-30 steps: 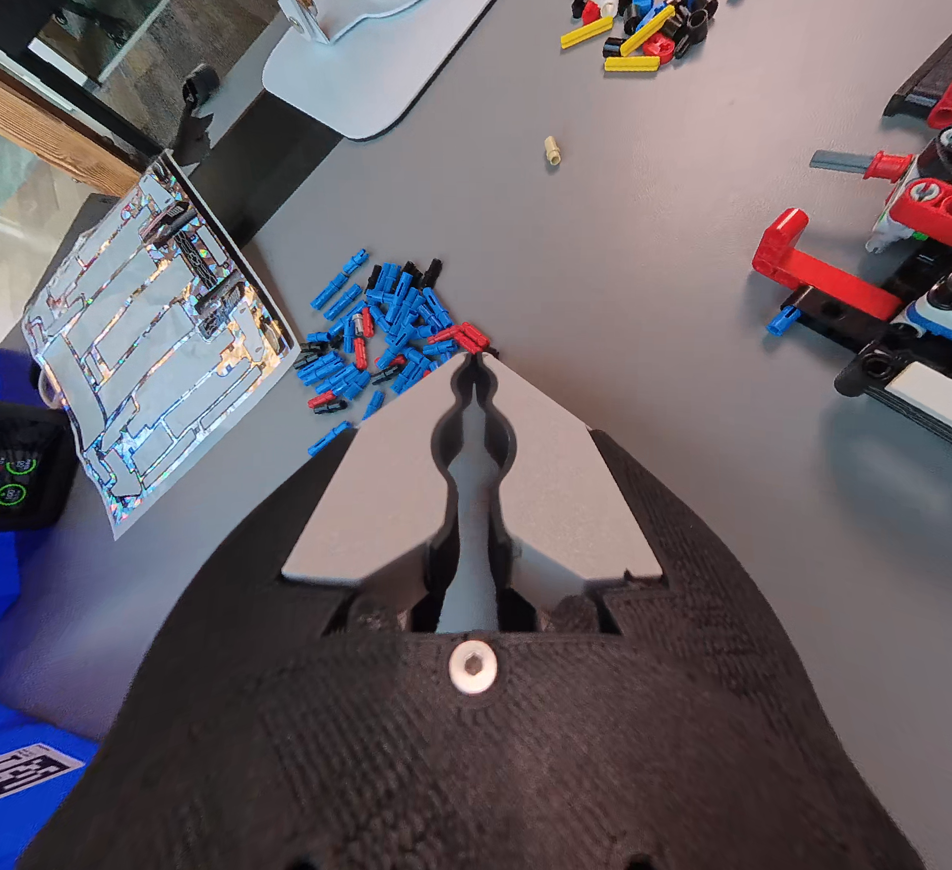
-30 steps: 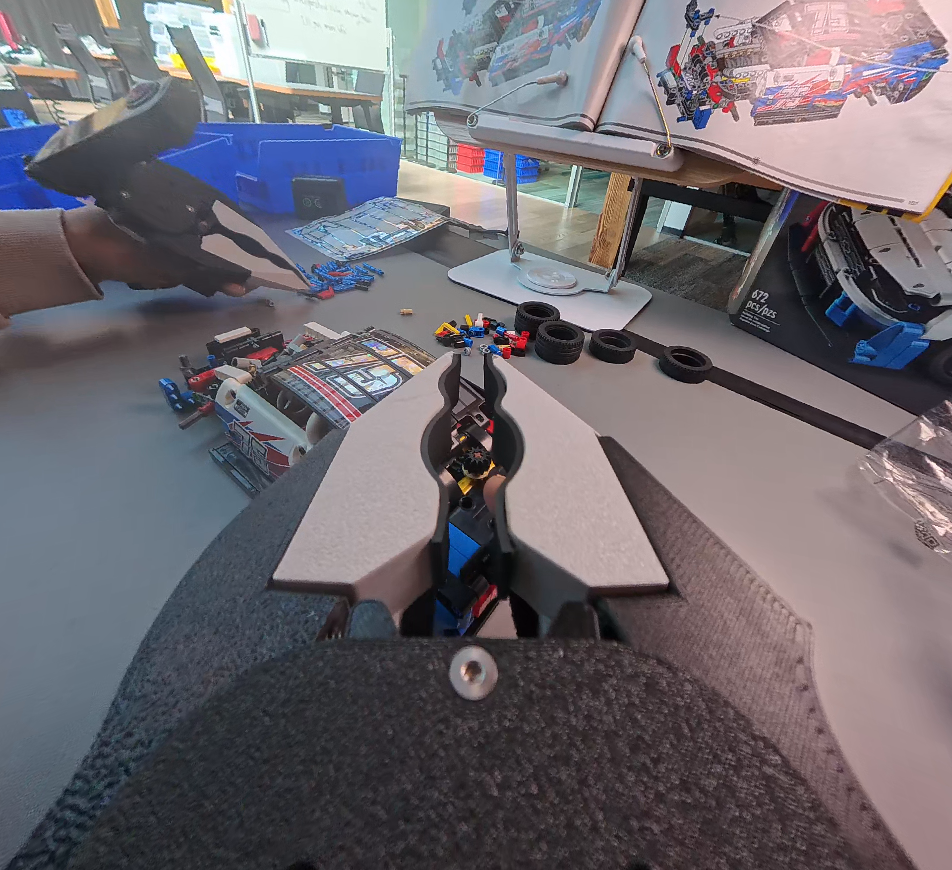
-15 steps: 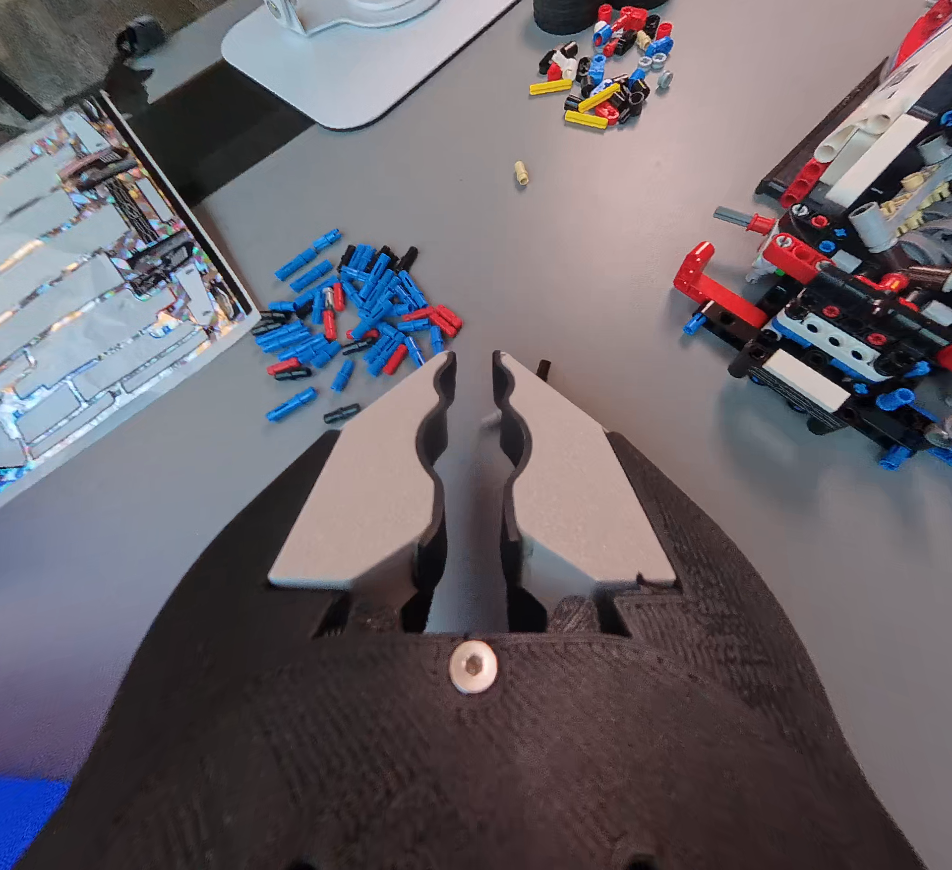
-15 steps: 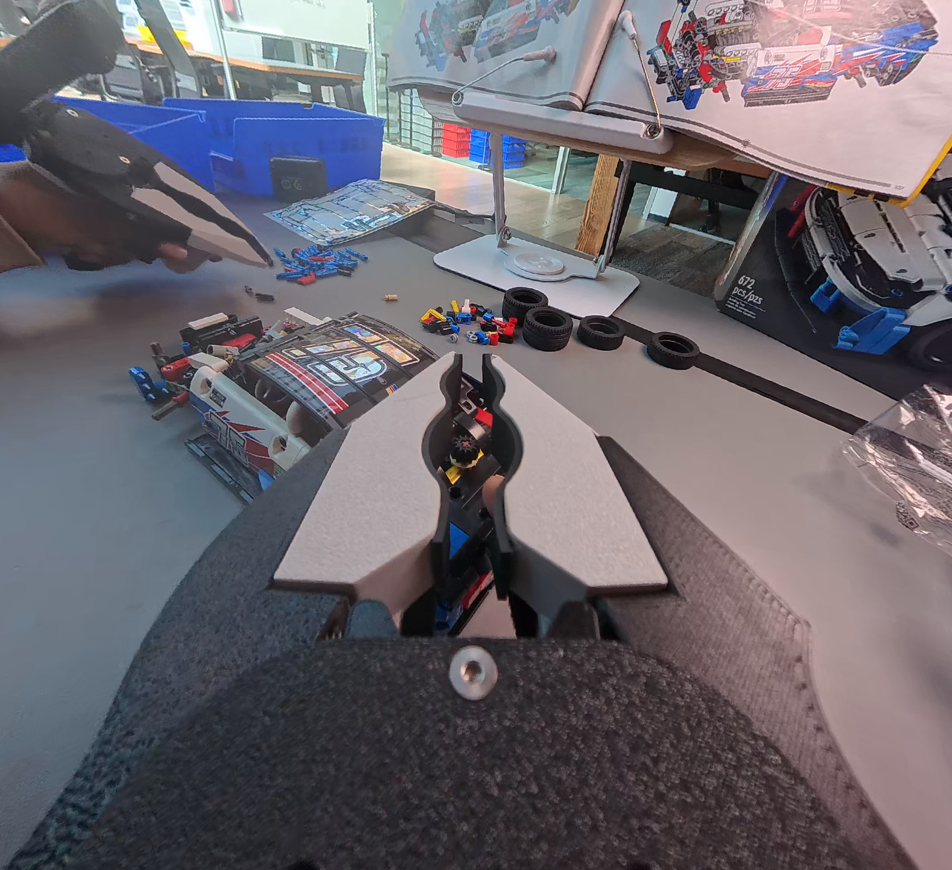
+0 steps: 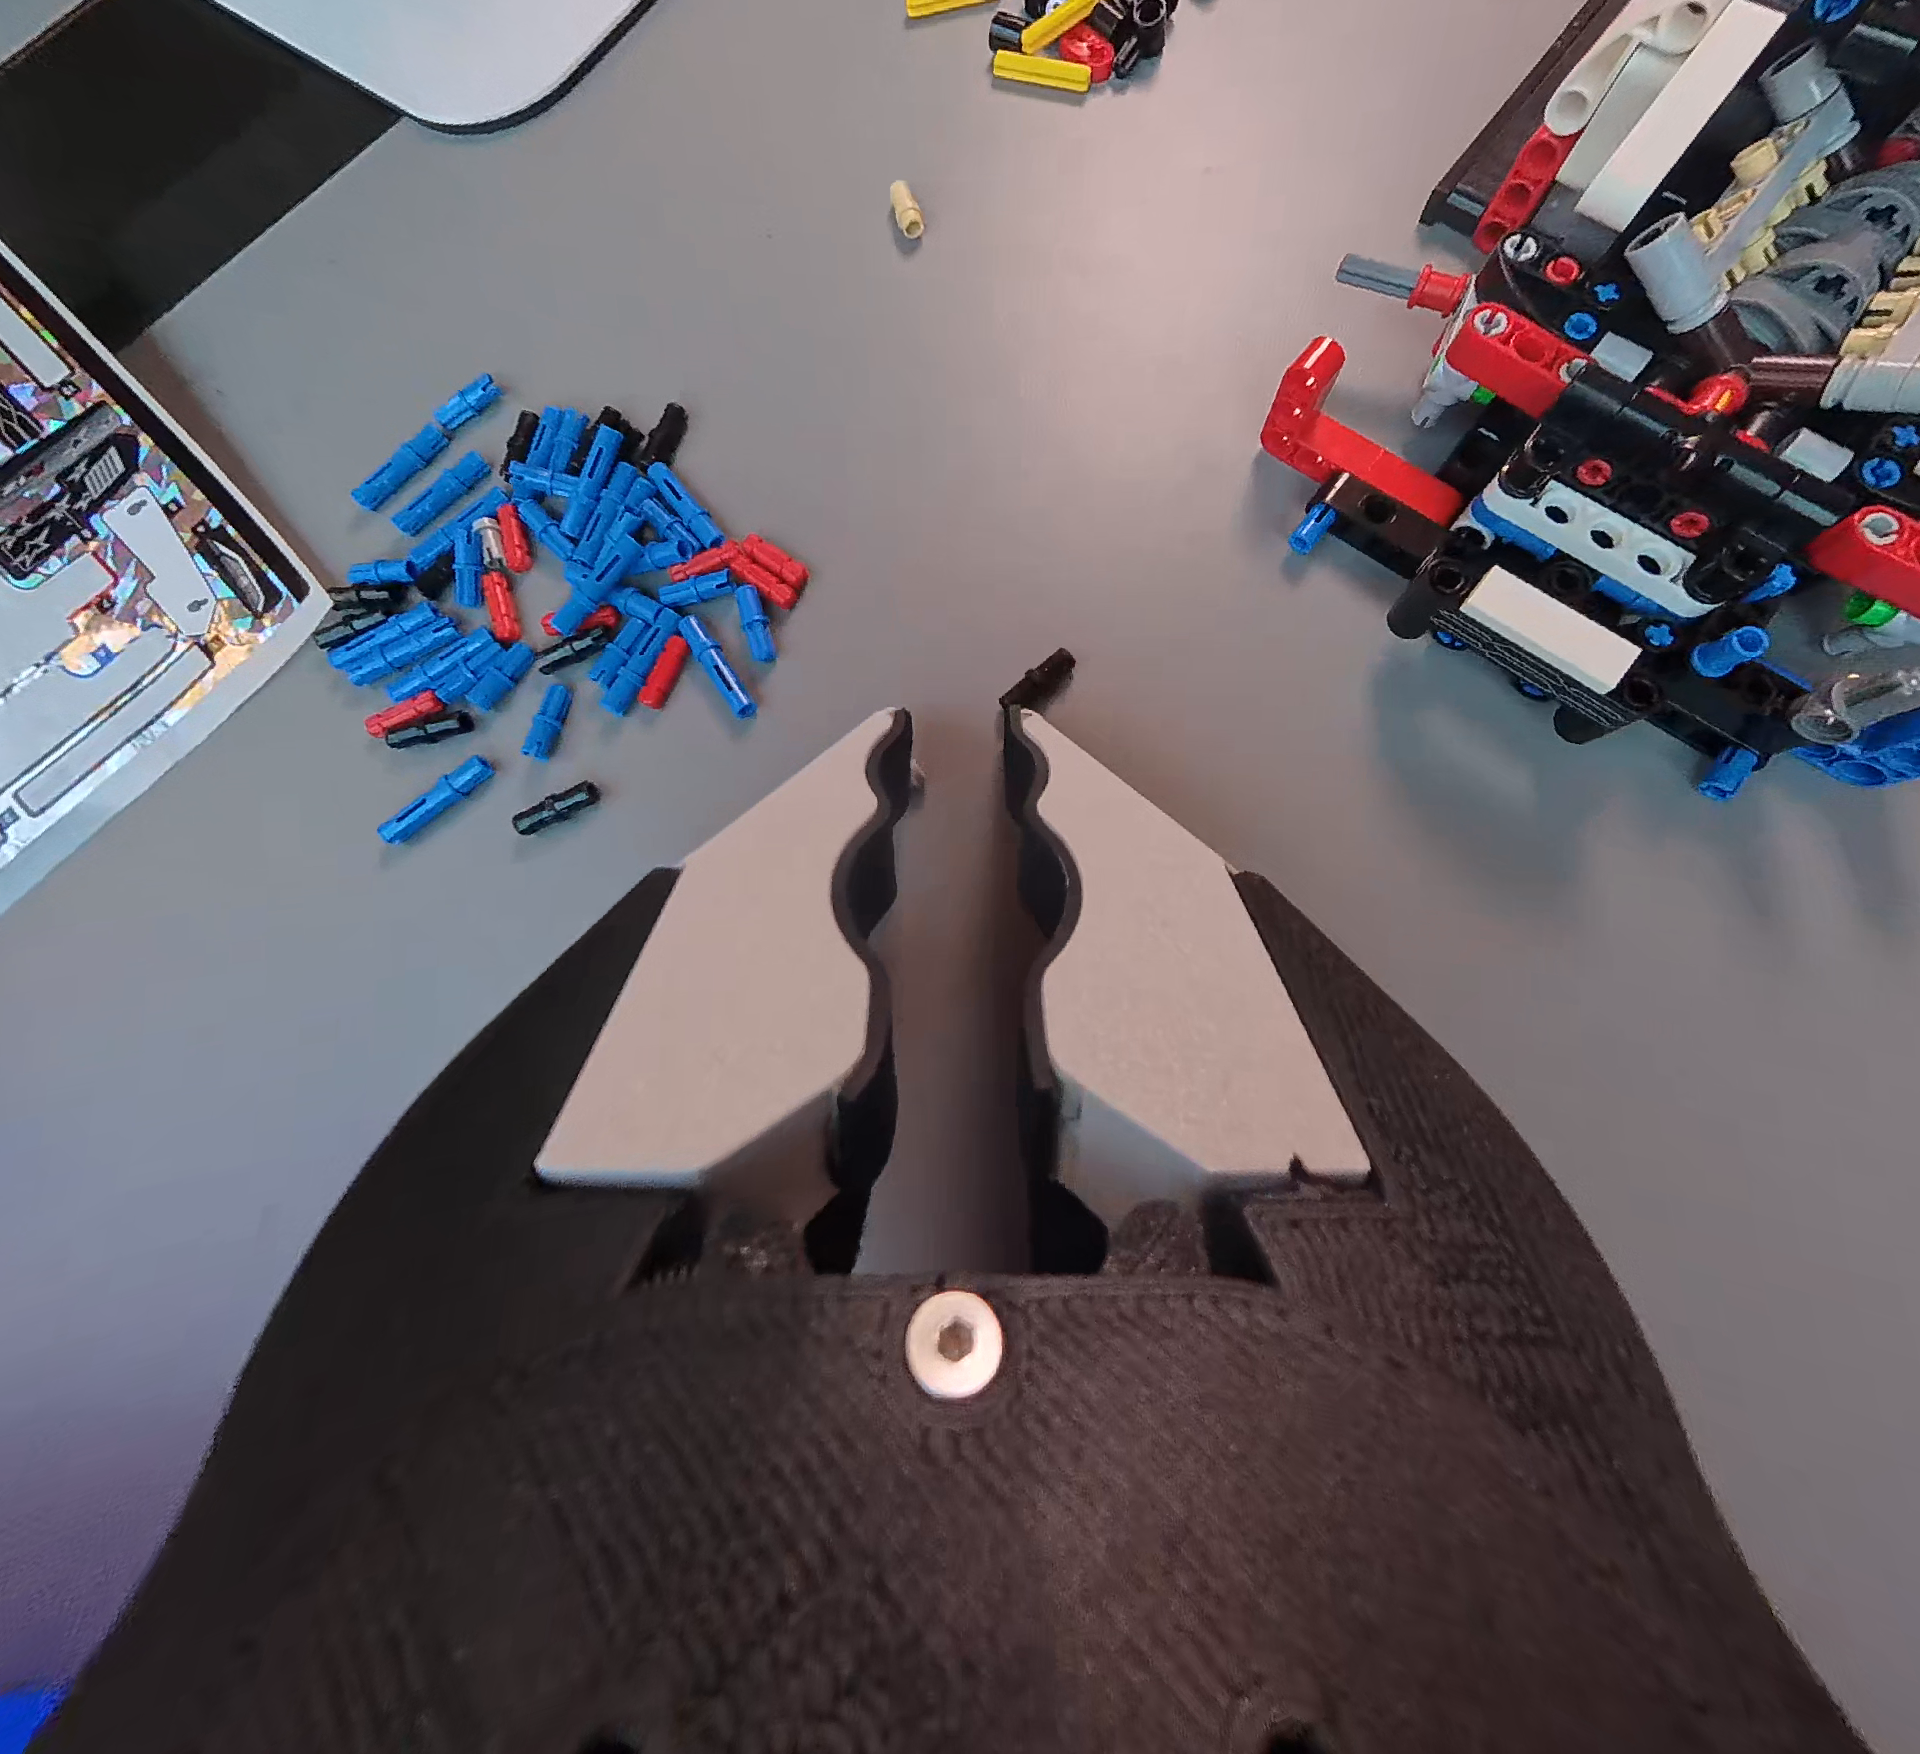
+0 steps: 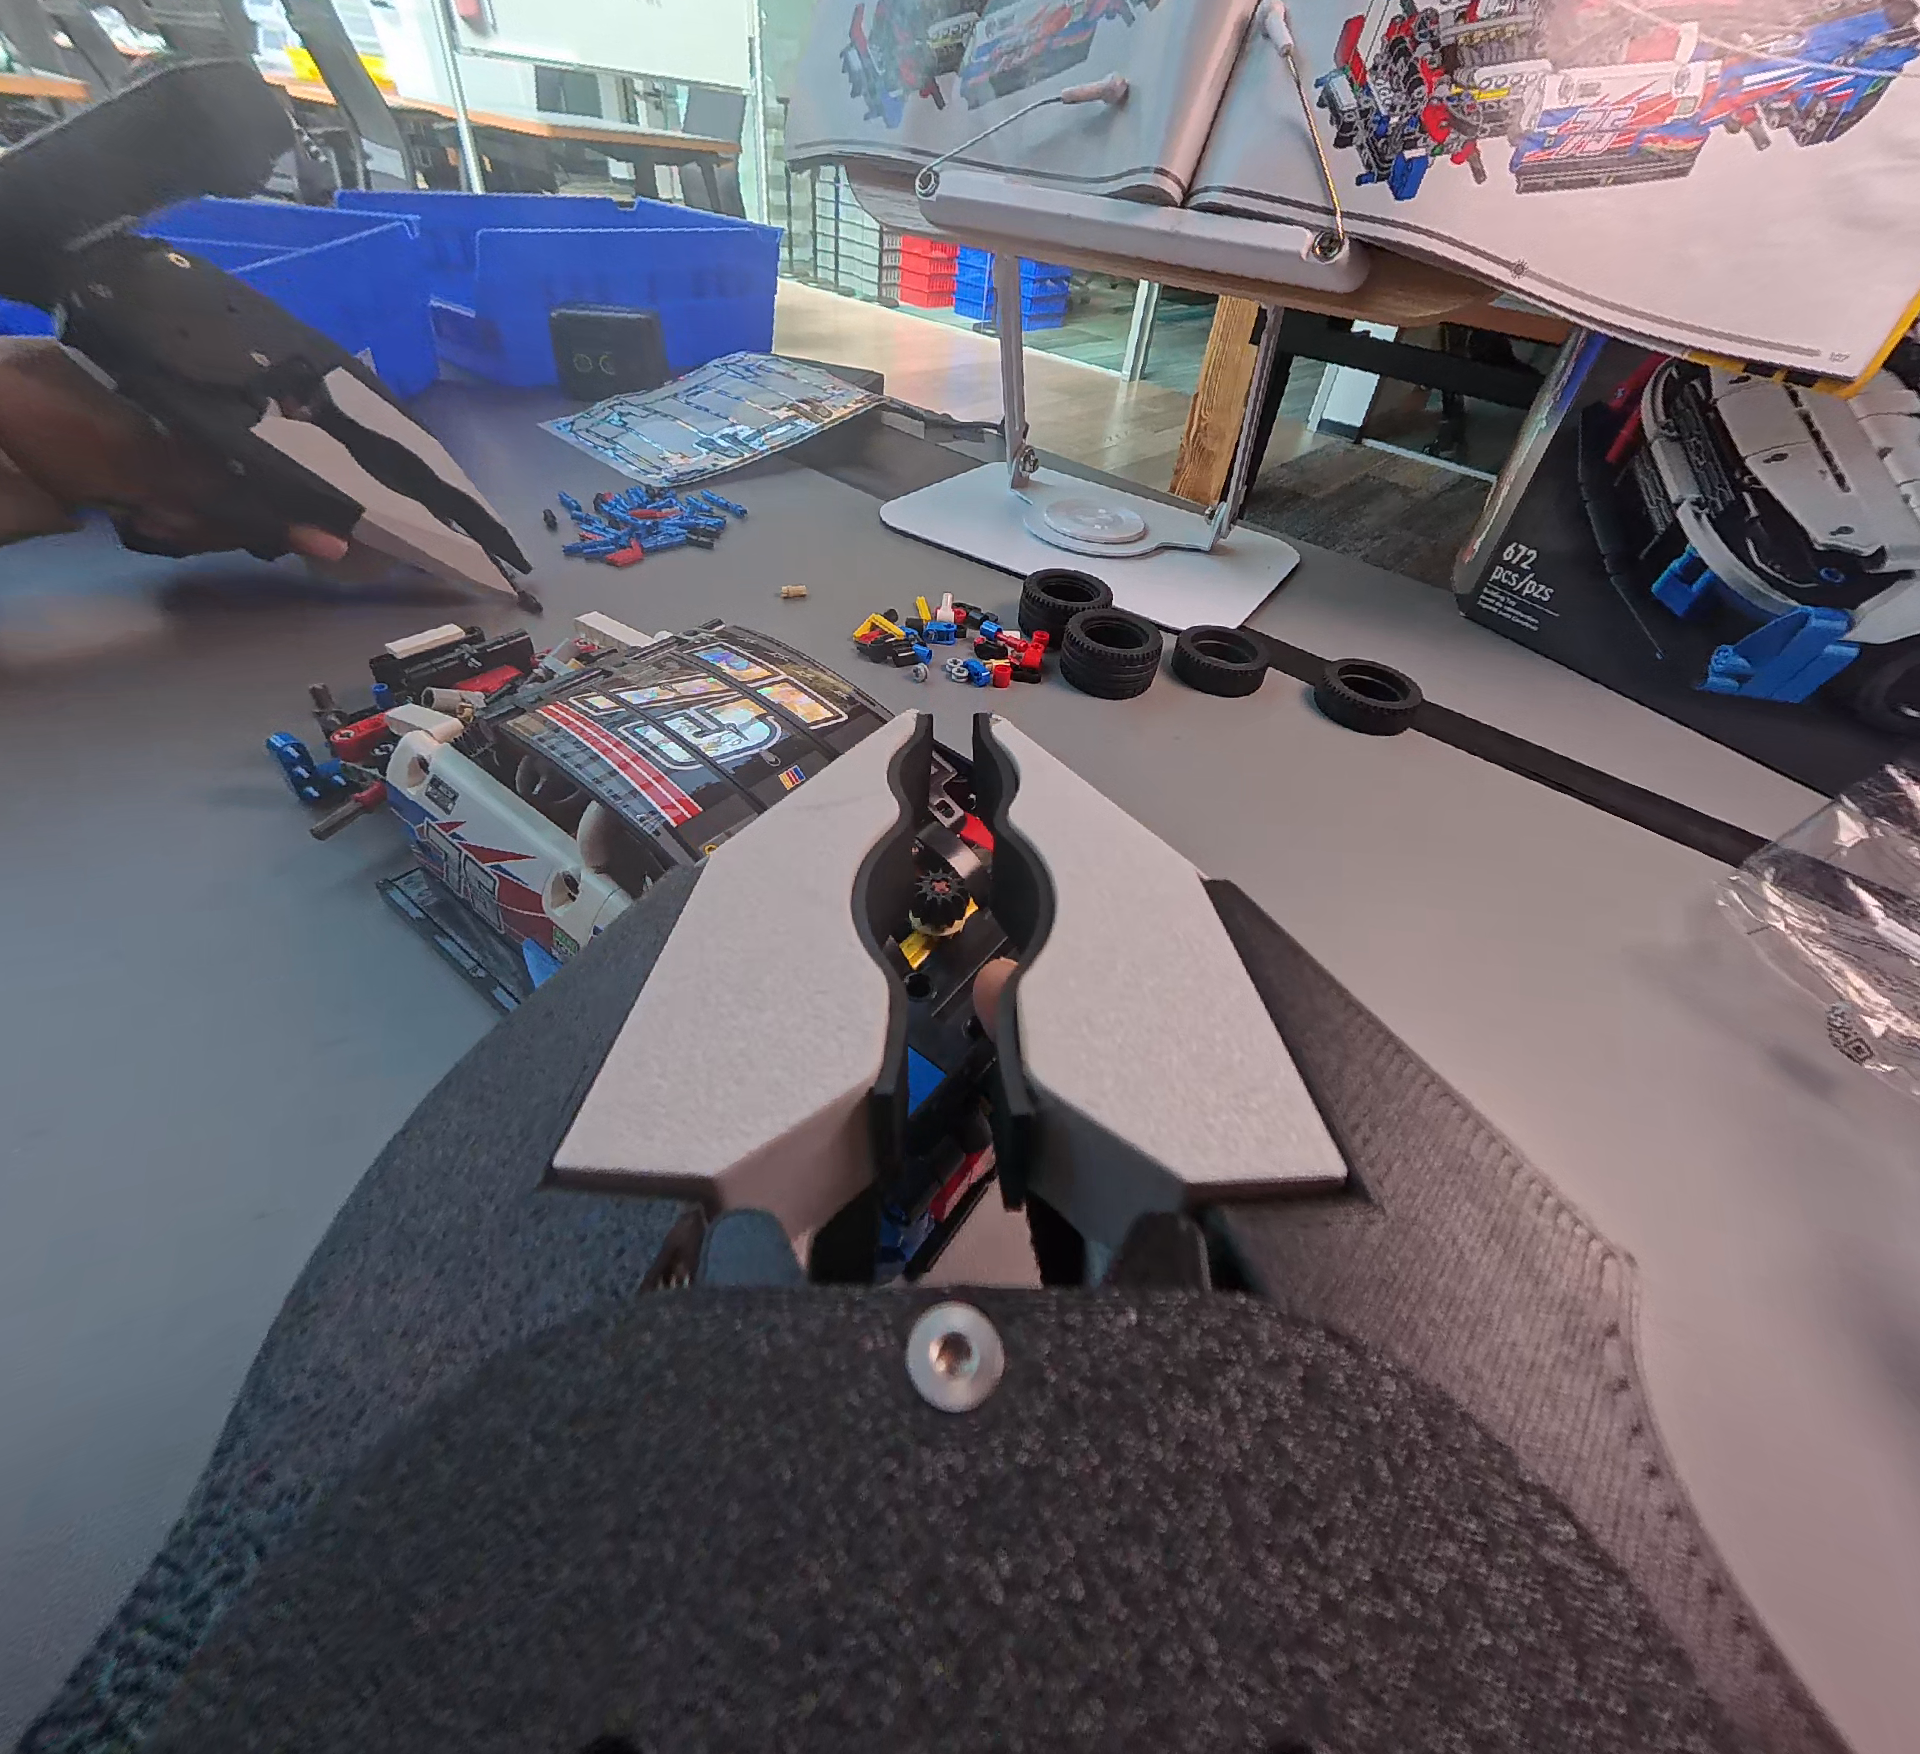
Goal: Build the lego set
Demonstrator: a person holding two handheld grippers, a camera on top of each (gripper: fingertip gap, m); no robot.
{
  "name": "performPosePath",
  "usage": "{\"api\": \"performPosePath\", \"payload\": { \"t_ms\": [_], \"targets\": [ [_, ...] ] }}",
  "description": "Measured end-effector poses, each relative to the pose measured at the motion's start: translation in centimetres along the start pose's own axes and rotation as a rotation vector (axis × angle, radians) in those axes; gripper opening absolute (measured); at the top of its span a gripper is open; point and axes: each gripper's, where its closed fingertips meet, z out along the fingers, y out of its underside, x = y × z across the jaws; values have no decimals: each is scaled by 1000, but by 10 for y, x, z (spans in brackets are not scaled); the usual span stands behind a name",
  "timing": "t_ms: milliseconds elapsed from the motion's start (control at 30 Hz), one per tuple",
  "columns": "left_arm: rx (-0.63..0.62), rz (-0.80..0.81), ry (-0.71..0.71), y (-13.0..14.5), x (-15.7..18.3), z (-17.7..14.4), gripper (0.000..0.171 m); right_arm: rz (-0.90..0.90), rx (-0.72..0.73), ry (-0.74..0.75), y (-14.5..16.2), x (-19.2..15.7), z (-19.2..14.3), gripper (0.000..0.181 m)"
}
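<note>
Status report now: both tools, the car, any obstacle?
Left tool open, lone black pin at its right tip. Right tool narrowly open over the lego car, grip unclear. No obstacle seen between pin and car.

Black textured 3D-printed left gripper (image 5: 956, 728) and right gripper (image 6: 951, 738): grey wedge fingers (image 5: 758, 956), wavy black inner edges, silver hex screw (image 5: 954, 1343) lower centre.
</note>
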Motion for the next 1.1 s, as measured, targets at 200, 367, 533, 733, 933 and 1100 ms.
{"api": "performPosePath", "payload": {
  "t_ms": [200,367,533,733,933,1100],
  "targets": [
    [-9,54,35,-3,7,2,18,8,-5,-14,2,-1,1,5],
    [-18,101,114,-7,17,5,14,16,-3,-17,2,-1,1,5],
    [-81,127,112,-5,22,5,3,19,-2,-17,2,-1,1,5],
    [-26,75,345,-5,76,-45,3,-42,42,-68,-11,-15,-4,9],
    [-69,181,472,13,149,-43,3,-499,-342,-285,35,-66,4,87],
    [-73,280,475,9,170,-32,4,-628,-470,-271,48,-66,21,73]
  ]
}}
